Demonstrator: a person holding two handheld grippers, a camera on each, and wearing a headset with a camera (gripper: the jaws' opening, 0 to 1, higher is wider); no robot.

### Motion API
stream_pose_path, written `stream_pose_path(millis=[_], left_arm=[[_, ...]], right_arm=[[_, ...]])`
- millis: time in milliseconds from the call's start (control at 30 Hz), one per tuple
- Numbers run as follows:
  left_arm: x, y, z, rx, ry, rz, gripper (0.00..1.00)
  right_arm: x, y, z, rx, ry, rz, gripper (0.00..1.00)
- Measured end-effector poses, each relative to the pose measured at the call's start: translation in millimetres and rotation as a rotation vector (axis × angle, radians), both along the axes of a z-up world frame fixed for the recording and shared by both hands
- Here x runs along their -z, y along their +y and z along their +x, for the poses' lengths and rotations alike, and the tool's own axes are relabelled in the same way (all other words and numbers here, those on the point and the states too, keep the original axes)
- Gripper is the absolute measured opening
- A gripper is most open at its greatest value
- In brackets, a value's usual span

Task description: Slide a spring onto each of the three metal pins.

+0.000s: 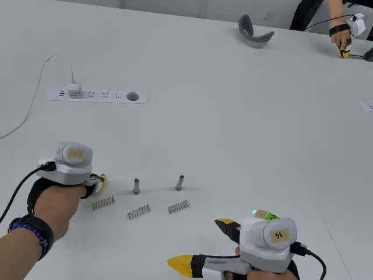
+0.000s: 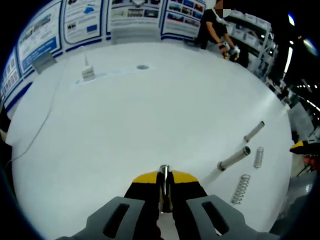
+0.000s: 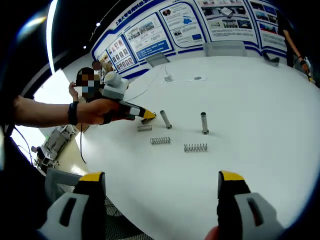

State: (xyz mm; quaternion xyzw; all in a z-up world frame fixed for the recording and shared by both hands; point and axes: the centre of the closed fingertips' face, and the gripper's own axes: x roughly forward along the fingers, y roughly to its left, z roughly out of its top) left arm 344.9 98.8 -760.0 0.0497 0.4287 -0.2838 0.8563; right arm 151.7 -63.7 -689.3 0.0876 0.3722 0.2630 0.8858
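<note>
1. Where the headset looks down on the white table, the left gripper sits at the left end of the parts, held in the person's left hand. Can't really tell from up here how its jaws stand. Just right of it, two upright pins stand side by side. Three springs lie flat in a row in front of them, on the person's side. The right gripper is low at the bottom edge, jaws spread wide with nothing between them, apart from the springs. Farther back on the left there's a power strip with a plug in it.
2. Left gripper view: the left gripper has its jaws pinched together on a third pin, which pokes up between the yellow tips. Off to the right are the two upright pins, with a couple of the springs lying next to them. A yellow tip of the right gripper peeks in at the far right.
3. Right gripper view: the right gripper is gaping, just bare table between its jaws. Beyond it are the two upright pins and the three springs. The left gripper has its tip close beside the left-hand pin.
</note>
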Motion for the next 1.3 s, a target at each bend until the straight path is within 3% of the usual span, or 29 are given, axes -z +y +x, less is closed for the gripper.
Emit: stream_pose_path(millis=[533, 1300], left_arm=[[-20.9, 19.7, -2.4, -0.088, -0.029, -0.087, 0.07], [-36.5, 34.5, -20.0, -0.101, -0.074, -0.101, 0.07]], right_arm=[[-1.1, 5.6, 0.2, -0.016, -0.002, 0.013, 0.94], [-5.2, 4.9, -2.1, -0.017, -0.013, 0.012, 0.94]])
